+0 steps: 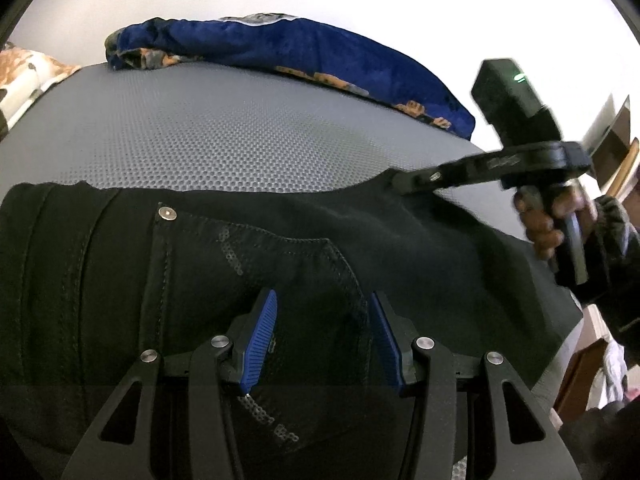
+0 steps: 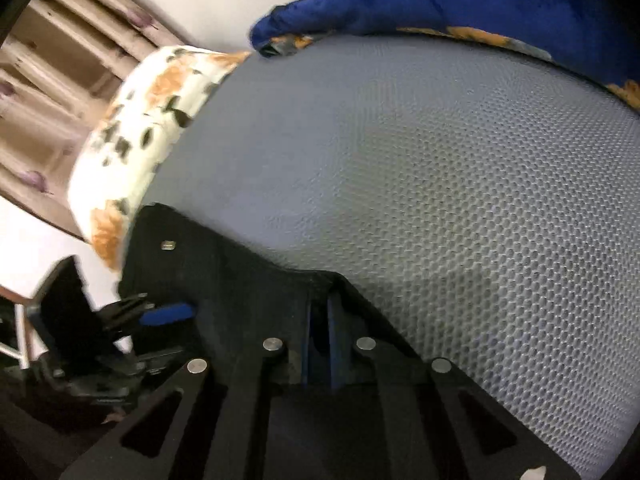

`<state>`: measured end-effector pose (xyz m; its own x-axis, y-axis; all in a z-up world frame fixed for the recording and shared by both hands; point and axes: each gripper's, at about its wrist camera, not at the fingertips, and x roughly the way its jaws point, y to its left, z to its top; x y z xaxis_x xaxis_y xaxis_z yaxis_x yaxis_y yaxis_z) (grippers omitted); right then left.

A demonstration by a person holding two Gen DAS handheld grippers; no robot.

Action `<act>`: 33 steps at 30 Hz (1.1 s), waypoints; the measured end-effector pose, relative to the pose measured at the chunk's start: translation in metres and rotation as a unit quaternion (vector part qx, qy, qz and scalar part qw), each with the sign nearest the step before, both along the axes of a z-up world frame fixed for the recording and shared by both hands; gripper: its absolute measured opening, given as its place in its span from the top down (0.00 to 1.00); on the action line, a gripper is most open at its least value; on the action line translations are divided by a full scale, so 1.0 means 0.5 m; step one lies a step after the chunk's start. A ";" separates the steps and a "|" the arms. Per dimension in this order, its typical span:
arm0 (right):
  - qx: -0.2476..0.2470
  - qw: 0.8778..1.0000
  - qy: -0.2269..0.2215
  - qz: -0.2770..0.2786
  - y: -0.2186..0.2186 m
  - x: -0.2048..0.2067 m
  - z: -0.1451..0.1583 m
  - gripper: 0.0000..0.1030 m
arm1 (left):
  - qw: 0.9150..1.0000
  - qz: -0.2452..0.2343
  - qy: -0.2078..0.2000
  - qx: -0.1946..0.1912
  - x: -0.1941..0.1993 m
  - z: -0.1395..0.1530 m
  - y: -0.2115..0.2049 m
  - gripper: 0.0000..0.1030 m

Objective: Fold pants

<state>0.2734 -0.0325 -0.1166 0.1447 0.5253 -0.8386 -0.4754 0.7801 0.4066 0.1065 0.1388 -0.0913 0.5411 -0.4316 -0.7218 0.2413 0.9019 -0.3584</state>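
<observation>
Black pants (image 1: pixel 224 256) with a metal rivet and a sequinned pocket lie on a grey honeycomb mat (image 1: pixel 208 136). My left gripper (image 1: pixel 322 300) is open just above the pocket area, its blue pads spread apart. My right gripper (image 2: pixel 320 304) is shut on the far edge of the pants (image 2: pixel 224 280); in the left wrist view it (image 1: pixel 394 181) pinches that edge at the right. The left gripper also shows in the right wrist view (image 2: pixel 168 312), low at the left, over the pants.
A blue blanket with orange print (image 1: pixel 288 52) lies along the mat's far side. A white floral pillow (image 2: pixel 152 120) sits at the mat's end. Curtains (image 2: pixel 48 100) hang beyond it. Wooden furniture (image 1: pixel 580 368) stands at the right.
</observation>
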 end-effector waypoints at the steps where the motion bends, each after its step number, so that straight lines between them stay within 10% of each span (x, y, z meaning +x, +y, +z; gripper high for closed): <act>1: -0.005 1.000 -0.004 -0.006 0.003 0.004 -0.013 0.95 | 1.000 -0.002 -0.004 0.004 -0.003 -0.001 -0.002 0.52; 7: 0.014 0.999 -0.013 -0.045 -0.042 -0.005 0.016 0.74 | 1.000 -0.002 -0.001 0.031 0.002 0.008 -0.017 0.52; 14: -0.015 0.986 -0.083 -0.142 -0.174 -0.105 0.106 0.73 | 0.997 -0.039 -0.057 0.031 0.031 0.093 -0.097 0.52; 33: -0.115 0.961 -0.106 -0.228 -0.293 -0.182 0.013 0.77 | 0.988 -0.122 -0.026 0.088 0.188 -0.008 -0.296 0.52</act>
<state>0.1822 -0.1791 -0.1102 0.4958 0.1708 -0.8515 -0.1151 0.9847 0.1305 0.2006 -0.0091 -0.0955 0.4748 -0.4235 -0.7715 0.4731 0.8620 -0.1819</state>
